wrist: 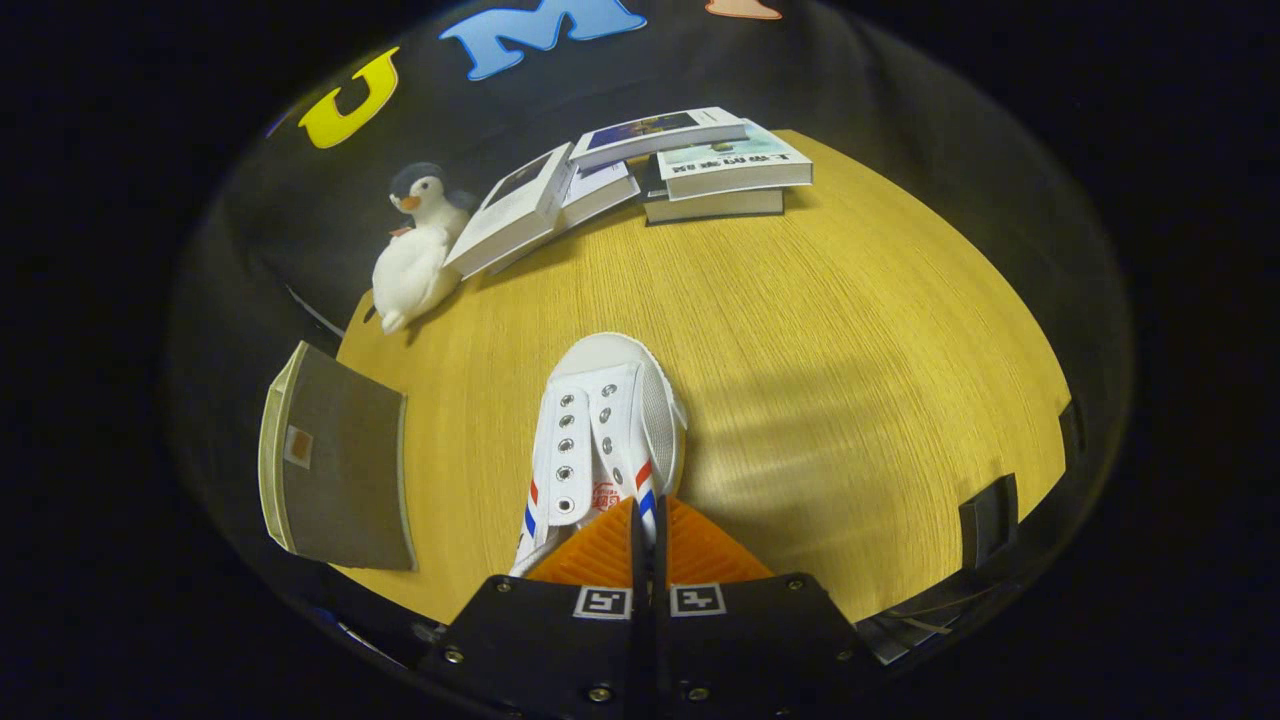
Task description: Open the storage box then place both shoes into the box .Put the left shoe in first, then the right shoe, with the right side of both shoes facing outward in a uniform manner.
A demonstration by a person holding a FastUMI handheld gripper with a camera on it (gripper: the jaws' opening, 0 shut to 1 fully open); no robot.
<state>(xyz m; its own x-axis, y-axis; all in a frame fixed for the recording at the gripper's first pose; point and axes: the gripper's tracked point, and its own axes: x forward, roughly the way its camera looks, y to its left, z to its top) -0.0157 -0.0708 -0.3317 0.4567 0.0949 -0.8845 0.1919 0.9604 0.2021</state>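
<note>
Wood table (850, 330); white laceless shoe (600, 430) pinched by hand-held gripper (648, 520).

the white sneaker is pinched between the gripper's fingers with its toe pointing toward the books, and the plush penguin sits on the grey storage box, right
Not quite. In the gripper view the plush penguin sits on the wooden table beside the leaning books, beyond the grey storage box, not on it. The rest holds: the gripper is closed on the white sneaker, toe toward the books.

Gripper (648, 520) fingers pinched on white shoe (600, 430) w/ storage box (335, 470) beside.
</note>
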